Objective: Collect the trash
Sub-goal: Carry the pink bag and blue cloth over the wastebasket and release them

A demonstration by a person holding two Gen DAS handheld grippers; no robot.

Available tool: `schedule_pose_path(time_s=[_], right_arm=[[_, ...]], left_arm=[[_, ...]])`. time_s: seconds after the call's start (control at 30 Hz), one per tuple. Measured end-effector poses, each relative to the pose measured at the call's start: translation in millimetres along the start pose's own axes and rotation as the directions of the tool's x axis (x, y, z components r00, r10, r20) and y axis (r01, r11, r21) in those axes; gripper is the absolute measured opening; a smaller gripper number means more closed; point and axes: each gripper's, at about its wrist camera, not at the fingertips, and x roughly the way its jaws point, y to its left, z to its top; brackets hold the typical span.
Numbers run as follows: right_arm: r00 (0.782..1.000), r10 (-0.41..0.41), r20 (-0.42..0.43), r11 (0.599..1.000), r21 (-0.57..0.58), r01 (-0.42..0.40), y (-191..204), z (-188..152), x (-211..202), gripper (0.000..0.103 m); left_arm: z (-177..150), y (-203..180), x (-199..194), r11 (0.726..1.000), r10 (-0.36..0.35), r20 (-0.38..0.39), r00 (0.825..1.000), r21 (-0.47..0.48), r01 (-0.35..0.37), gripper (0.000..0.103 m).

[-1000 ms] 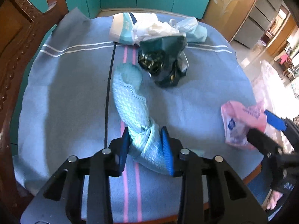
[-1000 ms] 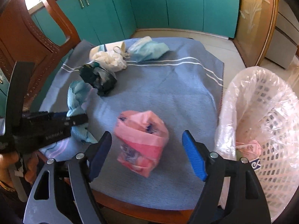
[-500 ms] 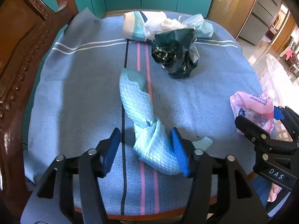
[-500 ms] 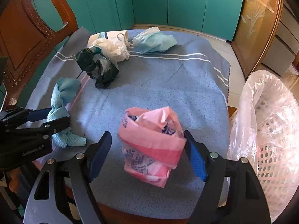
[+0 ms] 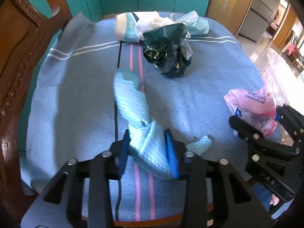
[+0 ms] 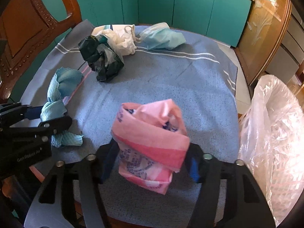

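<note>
- Our left gripper (image 5: pixel 149 148) has its jaws clenched on the near end of the light blue cloth (image 5: pixel 133 102); the rest of the cloth trails forward from the jaws across the desk (image 5: pixel 76 98).
- A small corner of the same cloth pokes out just to the right of those jaws.
- Our right gripper (image 6: pixel 150 163) has its jaws pressed against both sides of the pink plastic bag (image 6: pixel 150 140), grasping it; the bag stands upright between them, its crumpled top above the jaws.
- Ahead of the left jaws and slightly right sits the black crumpled bag (image 5: pixel 169 53).
- Beyond it lie a white crumpled bag (image 6: pixel 121 39), a paper cup (image 5: pixel 126 28) on its side and a blue face mask (image 6: pixel 163 38).
- Right of our right jaws stands the lined waste basket (image 6: pixel 275 136), off the desk edge.
</note>
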Motion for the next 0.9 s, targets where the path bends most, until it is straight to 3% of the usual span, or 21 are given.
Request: schedule_pose_path(time_s=[0.13,0.57,0.9], right_arm=[[1.000,-0.006,0.029,1.000,-0.001,0.006,0,1,-8,0.055],[0.993,-0.028,0.118,1.000,0.014,0.026,-9,6,-52,0.054],[0.975,-0.096,0.202,0.995,0.033,0.091,-25,12,-91,0.054]], left_arm=[[1,4,-5,1.000,-0.009,0.011,1.000,-0.021,0.009,0.034],[8,-4,-58,0.998,0.066,0.144,0.987,-0.004,-0.066,0.034],[9,-10,-77,0.997,0.075,0.183,0.980,-0.002,-0.076,0.034]])
